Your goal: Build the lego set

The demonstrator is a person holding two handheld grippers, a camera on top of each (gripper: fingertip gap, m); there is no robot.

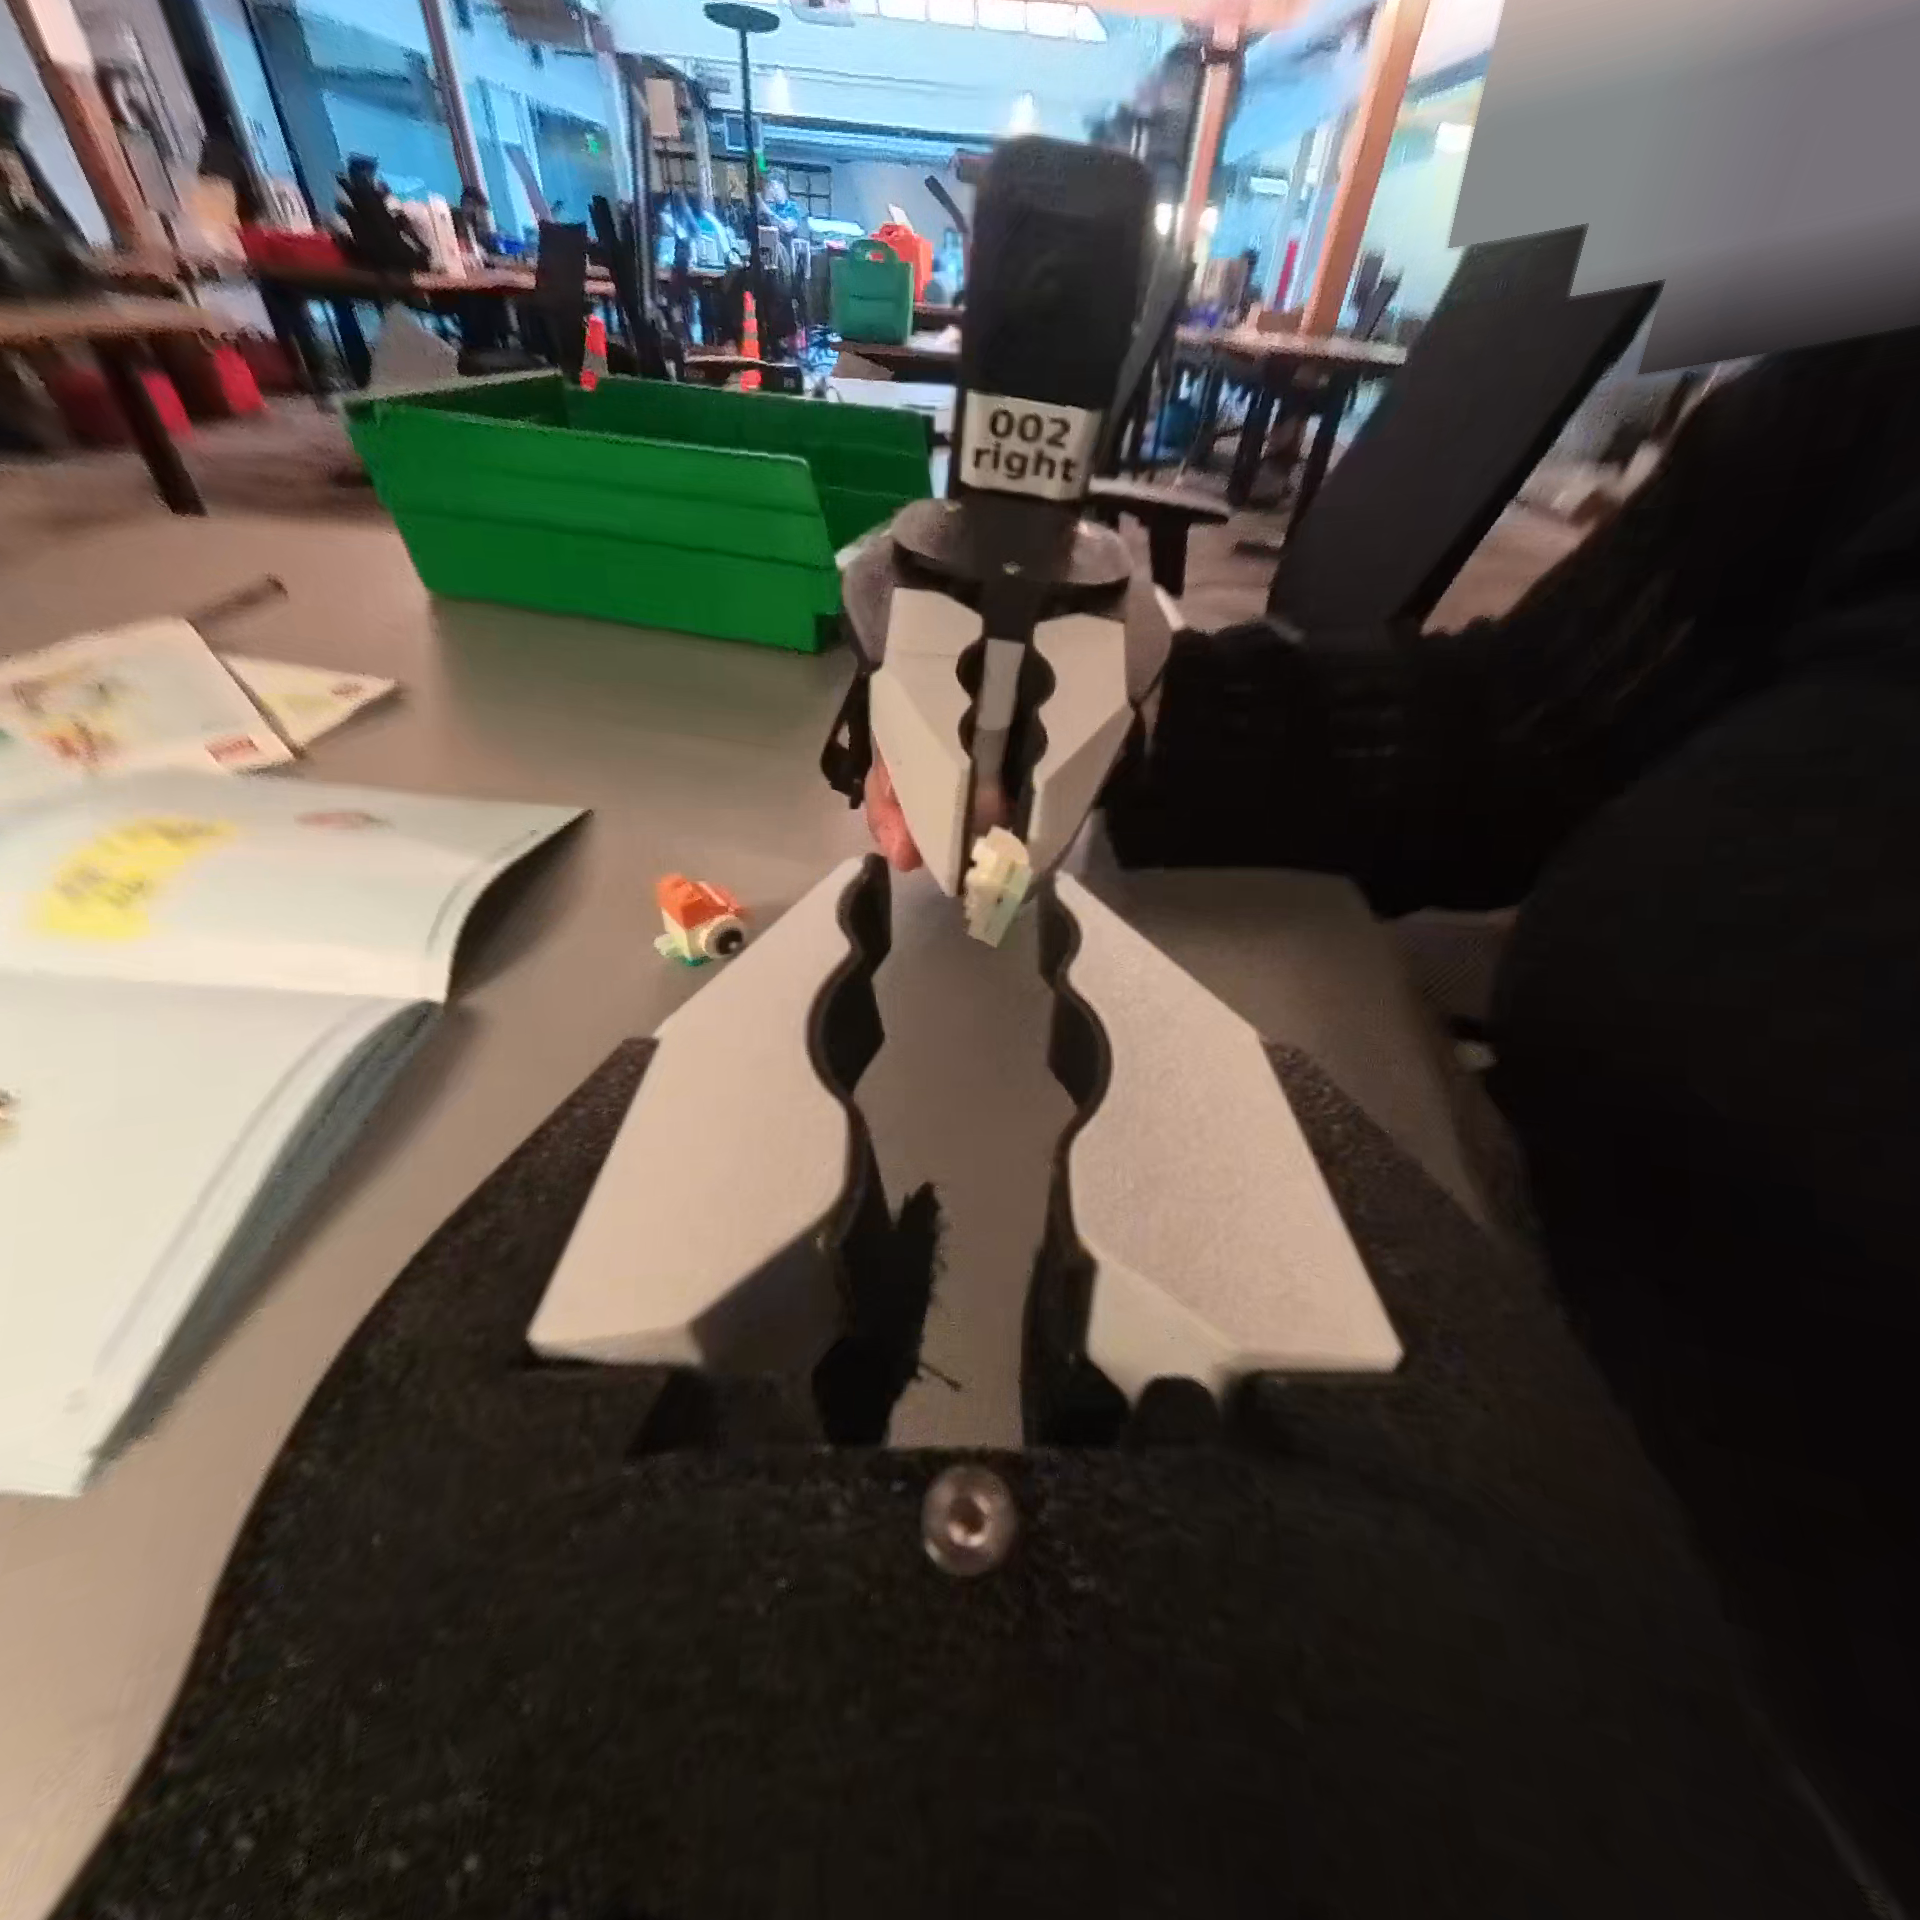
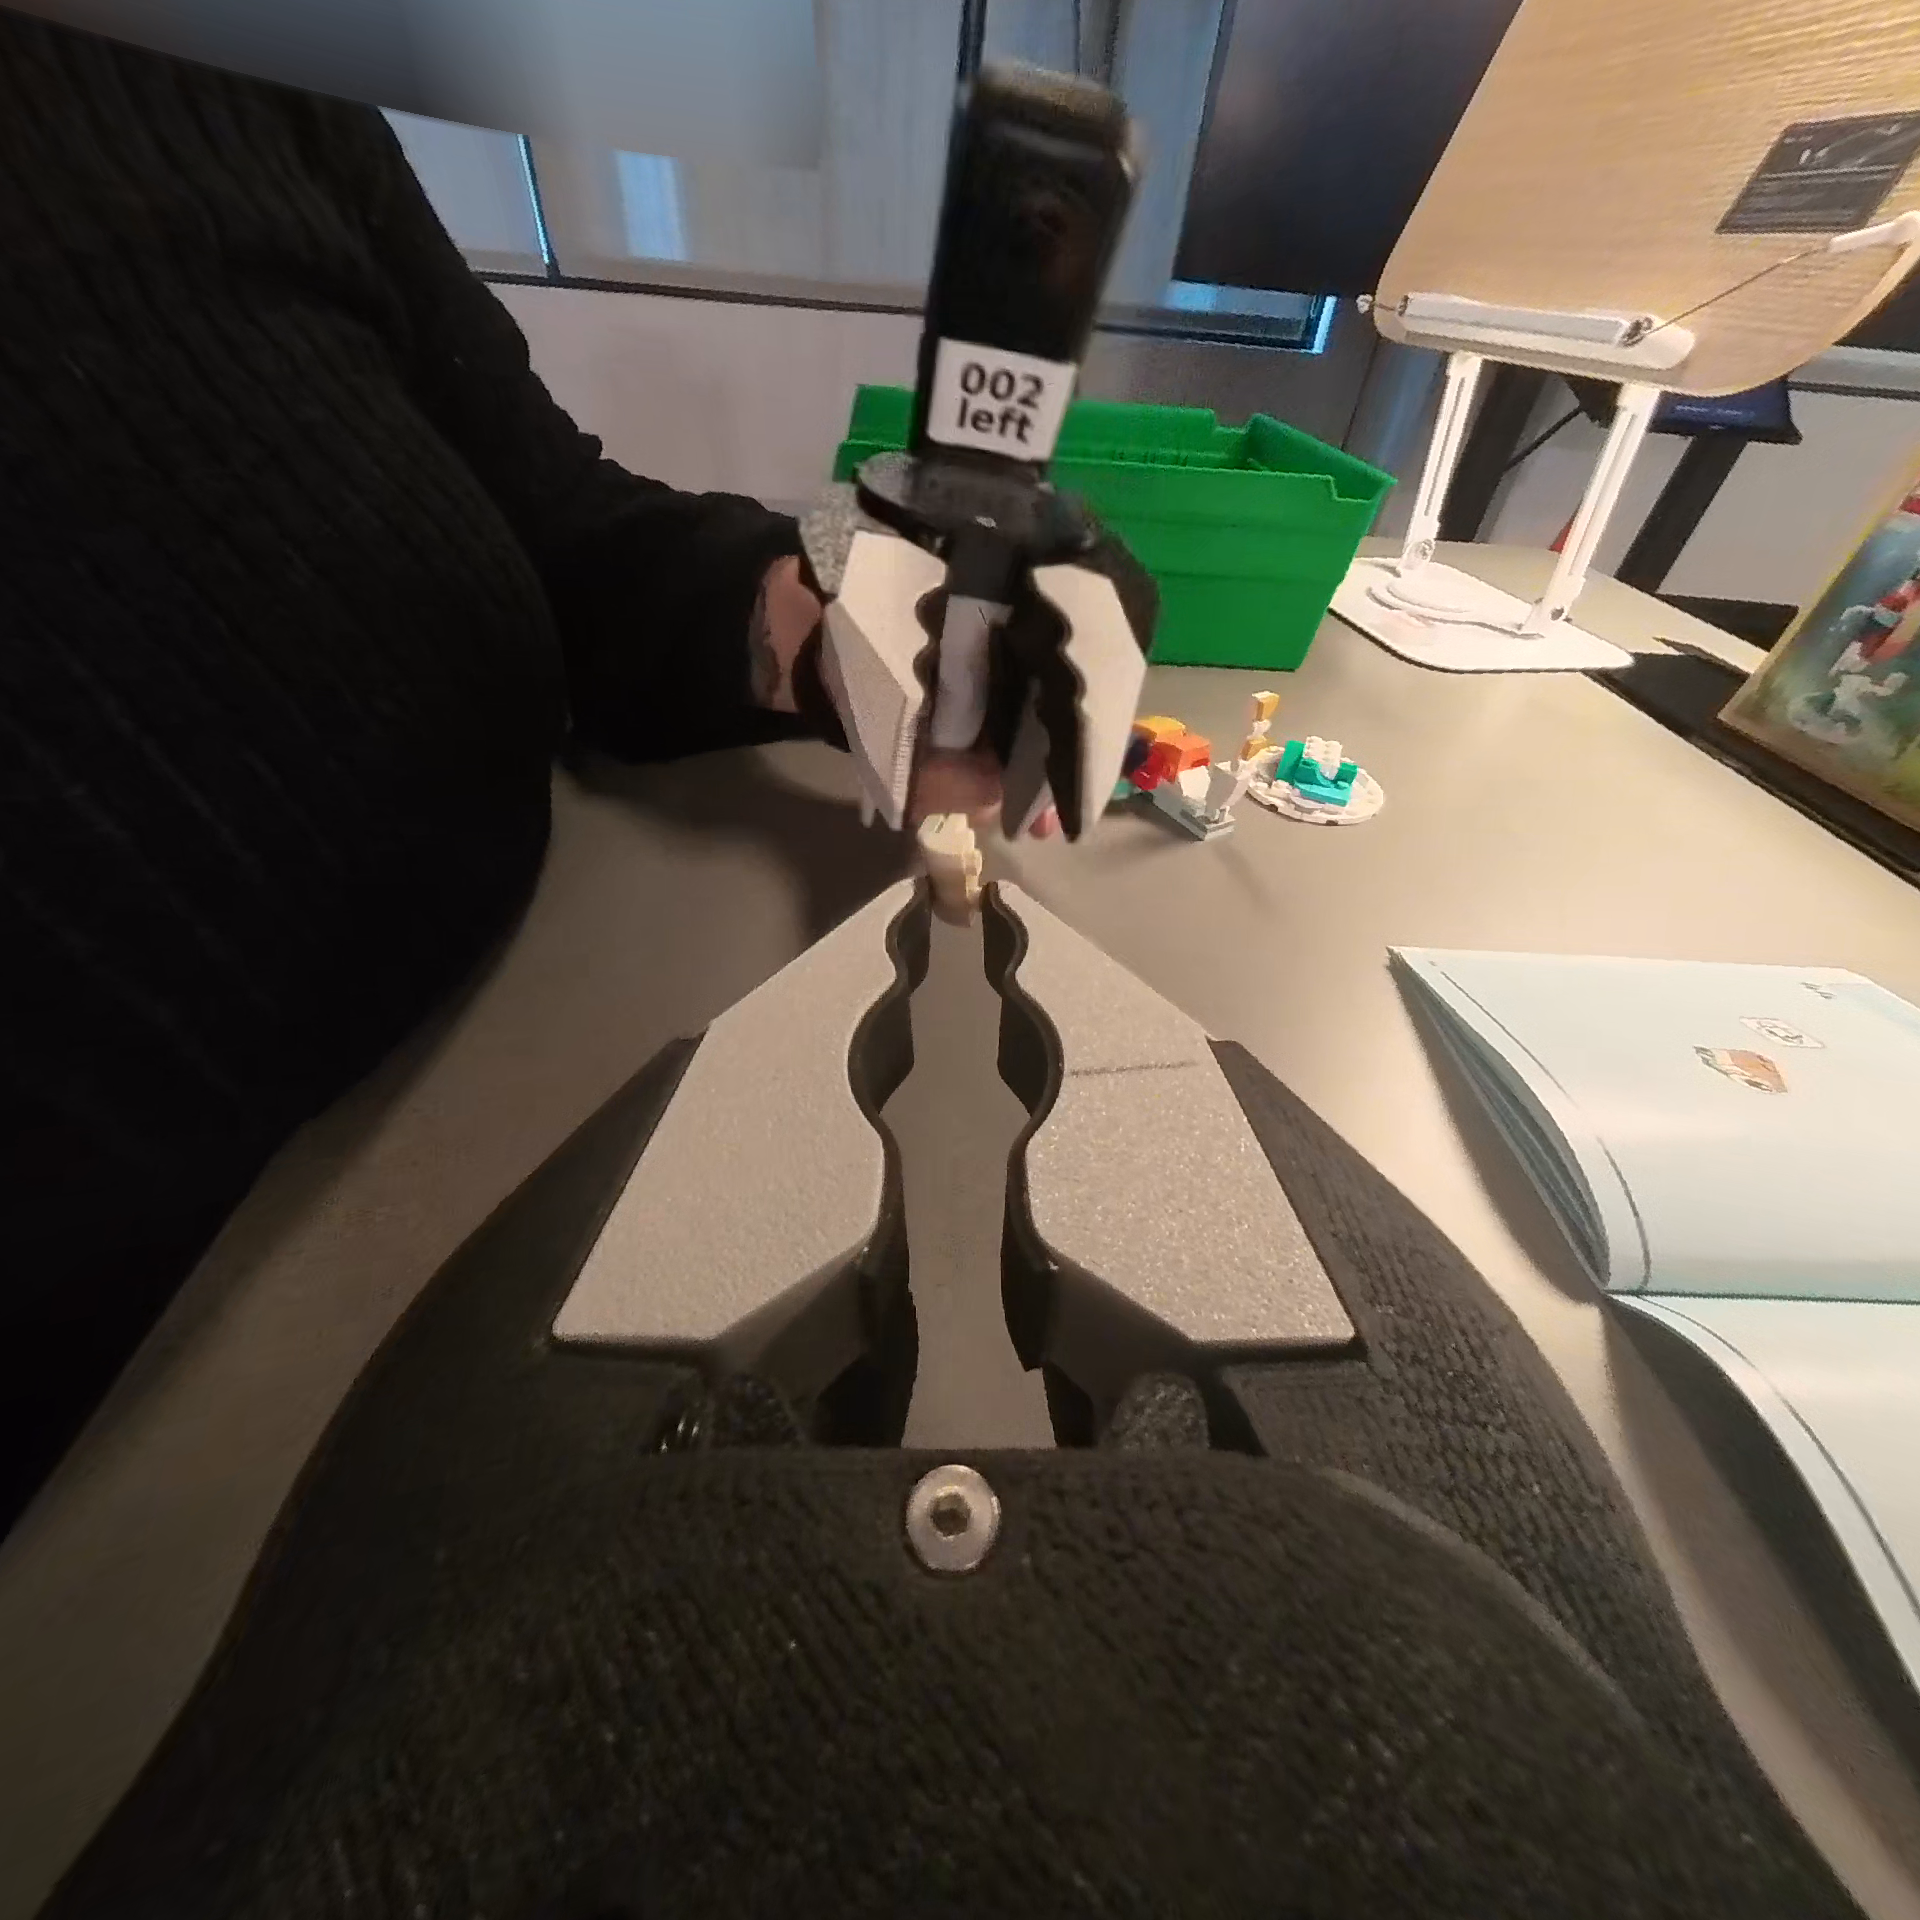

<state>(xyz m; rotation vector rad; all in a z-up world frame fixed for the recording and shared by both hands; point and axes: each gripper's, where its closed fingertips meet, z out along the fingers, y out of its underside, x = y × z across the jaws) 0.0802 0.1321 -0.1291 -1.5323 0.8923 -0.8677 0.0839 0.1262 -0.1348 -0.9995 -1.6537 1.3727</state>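
My right gripper is shut on a small cream-white lego piece, held in the air above the grey table. In the left wrist view, the right gripper points down toward me with the piece at its tips. My left gripper is open, and the piece hangs just at the mouth of its spread fingers. From the right wrist view the left gripper faces me, jaws apart, right above the piece. Whether it touches the piece I cannot tell.
A small orange and white lego build lies on the table. Other small builds and a round white plate with teal bricks lie farther off. A green bin, an open instruction booklet and a white stand surround the work area. The grippers are tip to tip, or close to it.
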